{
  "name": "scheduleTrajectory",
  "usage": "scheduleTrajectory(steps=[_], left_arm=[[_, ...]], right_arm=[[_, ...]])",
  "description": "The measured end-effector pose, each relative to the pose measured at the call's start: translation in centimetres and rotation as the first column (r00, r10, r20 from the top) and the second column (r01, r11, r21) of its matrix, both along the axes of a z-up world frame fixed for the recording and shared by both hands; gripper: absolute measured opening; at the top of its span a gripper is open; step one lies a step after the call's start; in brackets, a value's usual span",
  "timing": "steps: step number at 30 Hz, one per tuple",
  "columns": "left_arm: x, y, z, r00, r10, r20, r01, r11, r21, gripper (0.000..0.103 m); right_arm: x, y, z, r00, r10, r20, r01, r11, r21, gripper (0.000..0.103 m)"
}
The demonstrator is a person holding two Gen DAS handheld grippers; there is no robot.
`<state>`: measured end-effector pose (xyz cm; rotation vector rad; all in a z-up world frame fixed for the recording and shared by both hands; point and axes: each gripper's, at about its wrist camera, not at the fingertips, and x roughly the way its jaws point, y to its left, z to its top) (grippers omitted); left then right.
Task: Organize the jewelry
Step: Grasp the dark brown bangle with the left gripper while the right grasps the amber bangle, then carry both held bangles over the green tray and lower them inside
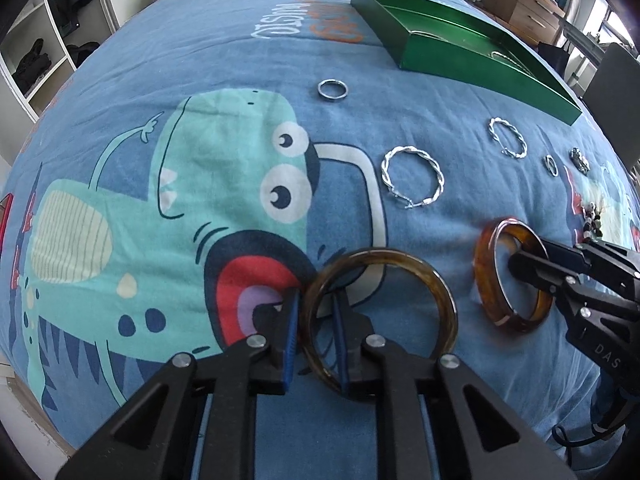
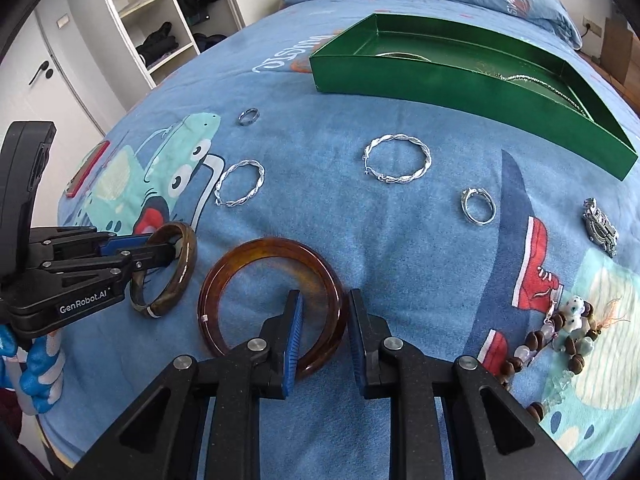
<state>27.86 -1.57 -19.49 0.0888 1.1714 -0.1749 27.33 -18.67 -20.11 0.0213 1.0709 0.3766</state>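
My left gripper (image 1: 316, 300) straddles the rim of a dark brown bangle (image 1: 436, 284) on the blue bedspread; the jaws stand slightly apart around the rim. It also shows in the right wrist view (image 2: 160, 248) with that bangle (image 2: 186, 276). My right gripper (image 2: 325, 300) is open around the rim of an amber bangle (image 2: 240, 264), also seen in the left wrist view (image 1: 486, 276). Two twisted silver hoops (image 2: 398, 158) (image 2: 240, 184), silver rings (image 2: 476, 206) (image 2: 248, 116) and a green box (image 2: 400, 76) lie beyond.
A silver brooch (image 2: 600, 226) and a beaded bracelet with a charm (image 2: 560, 332) lie at the right. The green box holds silver chains (image 2: 536, 80). A red object (image 2: 86, 170) lies at the bed's left edge. A wardrobe (image 2: 152, 20) stands beyond the bed.
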Motion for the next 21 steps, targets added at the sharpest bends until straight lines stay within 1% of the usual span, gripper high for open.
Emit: scheduleTrajectory(steps=[3,4,5,7,11,15,19,21], left_arm=[[0.1,-0.2,0.1,1.000,0.002,0.017,-0.002,1.000,0.007,0.011],[0.1,-0.3,0.2,1.000,0.002,0.023,-0.003,1.000,0.013,0.009],[0.0,-0.4,0.3,1.000,0.003,0.031,-0.003,1.000,0.023,0.009],[-0.7,-0.9,0.7,0.998,0.002,0.057,-0.005,0.999,0.049,0.008],[-2.1,-1.4,2.1,0.990,0.009,0.138,-0.020,0.996,0.085,0.008],[-3.5,-1.1,3.4,0.978,0.026,0.206,-0.049,0.993,0.106,0.007],[-5.0,-1.6,4.6,0.968,0.009,0.251,-0.047,0.989,0.143,0.007],[-6.1,-1.5,5.1,0.965,0.005,0.261,-0.045,0.988,0.145,0.007]], right_arm=[[0.0,0.1,0.0,1.000,0.005,0.008,-0.005,1.000,-0.006,0.020],[-0.1,0.2,0.1,1.000,0.000,0.015,0.000,1.000,-0.019,0.018],[-0.2,0.4,0.3,1.000,-0.008,0.025,0.009,0.999,-0.042,0.012],[-0.6,0.7,0.5,0.998,-0.018,0.053,0.021,0.998,-0.066,0.012],[-2.0,-0.1,1.6,0.993,-0.058,0.100,0.061,0.998,-0.026,0.011],[-4.0,-0.9,3.7,0.984,-0.083,0.159,0.089,0.996,-0.032,0.010],[-5.9,-2.0,6.0,0.973,-0.111,0.203,0.119,0.993,-0.027,0.010],[-7.0,-2.5,7.1,0.966,-0.126,0.224,0.135,0.991,-0.025,0.010]])
